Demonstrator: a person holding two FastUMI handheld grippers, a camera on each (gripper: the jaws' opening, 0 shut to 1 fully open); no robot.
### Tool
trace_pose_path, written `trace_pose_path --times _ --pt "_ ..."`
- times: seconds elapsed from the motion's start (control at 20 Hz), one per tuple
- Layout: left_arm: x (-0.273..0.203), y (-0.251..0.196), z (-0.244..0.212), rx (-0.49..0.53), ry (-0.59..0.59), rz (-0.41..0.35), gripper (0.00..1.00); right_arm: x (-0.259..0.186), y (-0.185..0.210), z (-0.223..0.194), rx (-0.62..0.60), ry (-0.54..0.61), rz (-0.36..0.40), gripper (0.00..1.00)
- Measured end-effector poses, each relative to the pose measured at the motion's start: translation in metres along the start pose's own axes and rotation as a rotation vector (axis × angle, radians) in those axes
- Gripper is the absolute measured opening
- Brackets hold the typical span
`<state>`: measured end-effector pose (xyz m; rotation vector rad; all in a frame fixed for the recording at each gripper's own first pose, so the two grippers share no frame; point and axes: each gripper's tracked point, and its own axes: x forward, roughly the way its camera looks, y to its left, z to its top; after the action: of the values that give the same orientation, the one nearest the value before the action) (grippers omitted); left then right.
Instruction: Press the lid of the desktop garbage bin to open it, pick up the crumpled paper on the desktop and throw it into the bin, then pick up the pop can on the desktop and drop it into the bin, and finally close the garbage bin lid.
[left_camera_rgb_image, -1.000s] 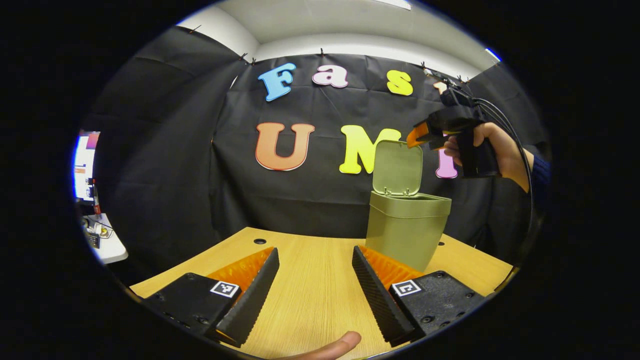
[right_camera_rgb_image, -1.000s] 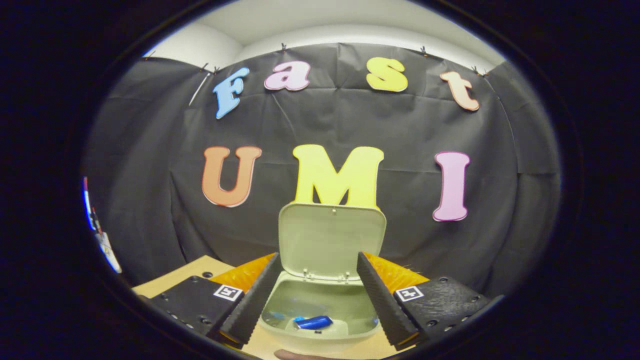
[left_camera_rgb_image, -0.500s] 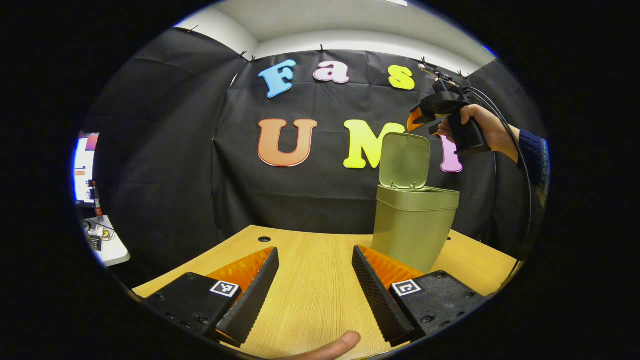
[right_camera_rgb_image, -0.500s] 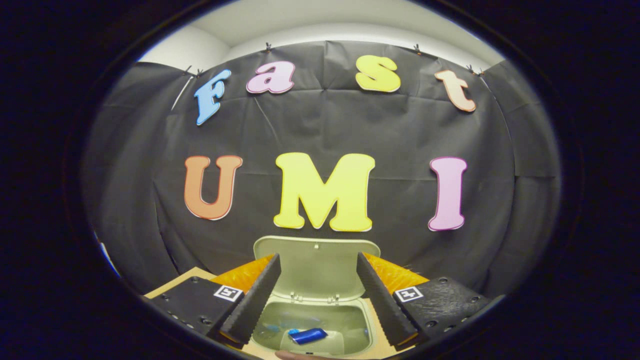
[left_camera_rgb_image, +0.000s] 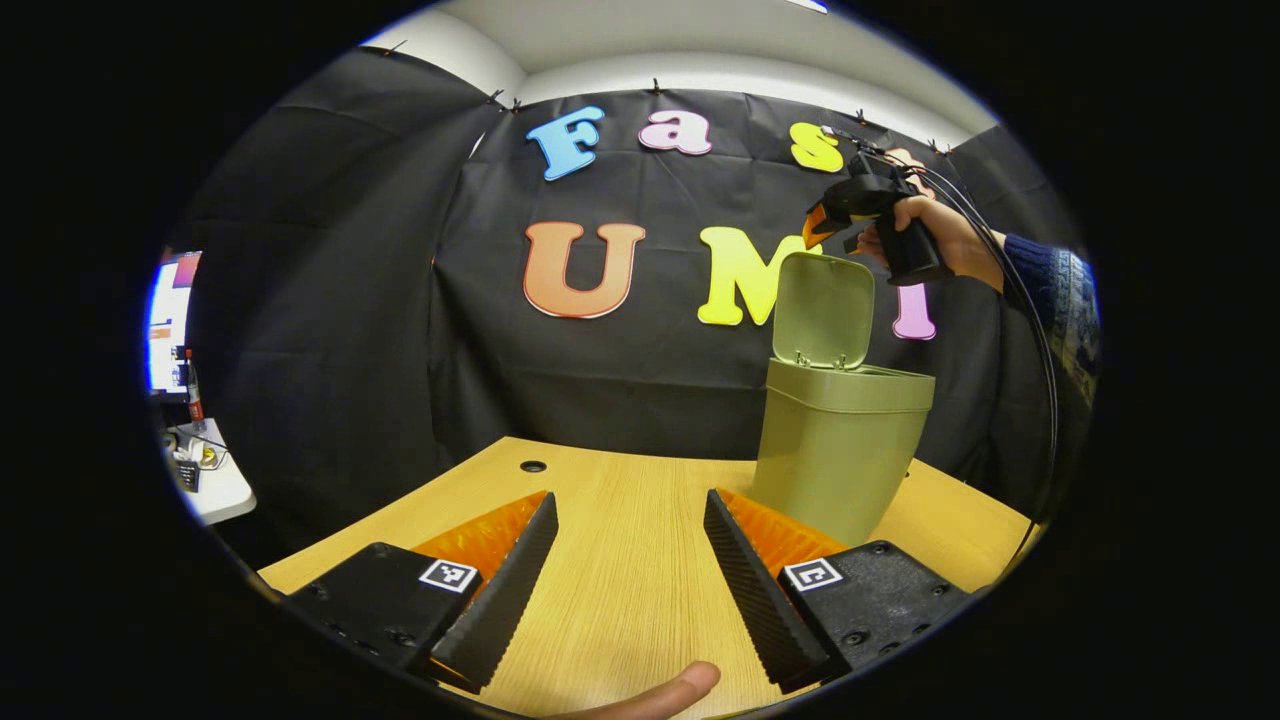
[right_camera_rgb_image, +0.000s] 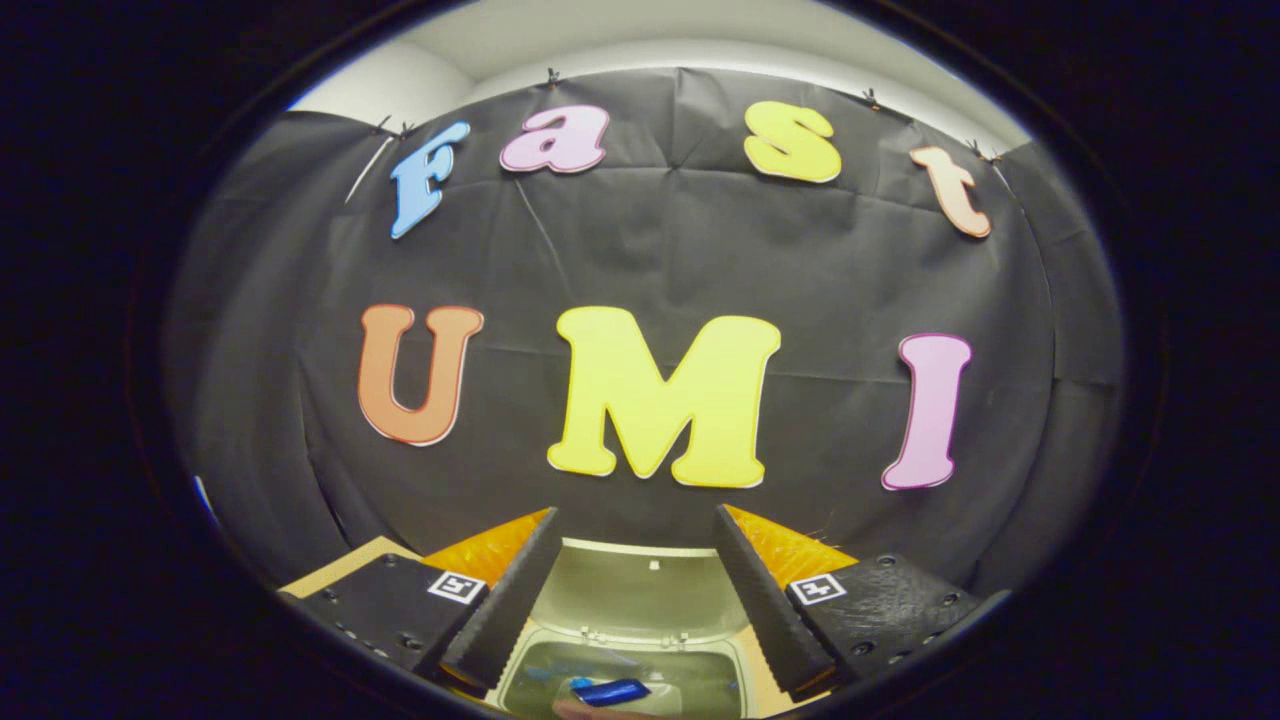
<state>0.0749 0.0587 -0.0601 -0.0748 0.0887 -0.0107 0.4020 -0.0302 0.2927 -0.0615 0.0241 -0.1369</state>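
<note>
Gaping wide with nothing between them, the right gripper (right_camera_rgb_image: 632, 590) hangs above the garbage bin (right_camera_rgb_image: 620, 690), whose lid (right_camera_rgb_image: 640, 600) stands upright at 12 o'clock of the opening. A blue pop can (right_camera_rgb_image: 610, 690) lies inside the bin, at 6 o'clock in the right gripper view; beside it sits a pale shape that may be the crumpled paper, too dim to tell. The left gripper (left_camera_rgb_image: 625, 570) hovers low over the wooden desktop (left_camera_rgb_image: 620, 500), its jaws also spread wide and empty. From there the bin (left_camera_rgb_image: 840, 450) stands at 2 o'clock, the lid (left_camera_rgb_image: 822, 310) raised, with the right gripper (left_camera_rgb_image: 830, 215) and the hand (left_camera_rgb_image: 935, 240) holding it just above. Judging by the can inside, only 1 step appears left: closing the lid. That calls for coming behind the lid's top edge and tipping it forward and down.
</note>
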Motion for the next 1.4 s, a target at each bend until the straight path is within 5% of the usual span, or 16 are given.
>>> trace_pose_path --times 0.3,0.55,0.9,1.1,1.4 --pt "0.000 0.004 0.004 0.026 -0.022 0.022 0.95 -0.010 0.006 -0.011 -0.089 -0.002 0.024 0.99" --pt "-0.005 -0.003 0.010 0.021 -0.041 0.001 0.95 -0.019 -0.004 0.024 0.051 -0.083 0.026 0.94" --pt "0.000 0.015 0.005 0.001 -0.019 0.039 0.95 0.023 -0.003 0.006 0.026 0.019 0.004 0.97" --pt "-0.005 0.015 0.015 0.014 -0.053 0.048 0.95 0.011 0.000 -0.004 0.117 0.044 0.075 0.94" --pt "-0.016 0.005 0.025 0.044 -0.080 0.064 0.95 -0.031 -0.009 -0.043 0.118 0.084 0.080 0.94"
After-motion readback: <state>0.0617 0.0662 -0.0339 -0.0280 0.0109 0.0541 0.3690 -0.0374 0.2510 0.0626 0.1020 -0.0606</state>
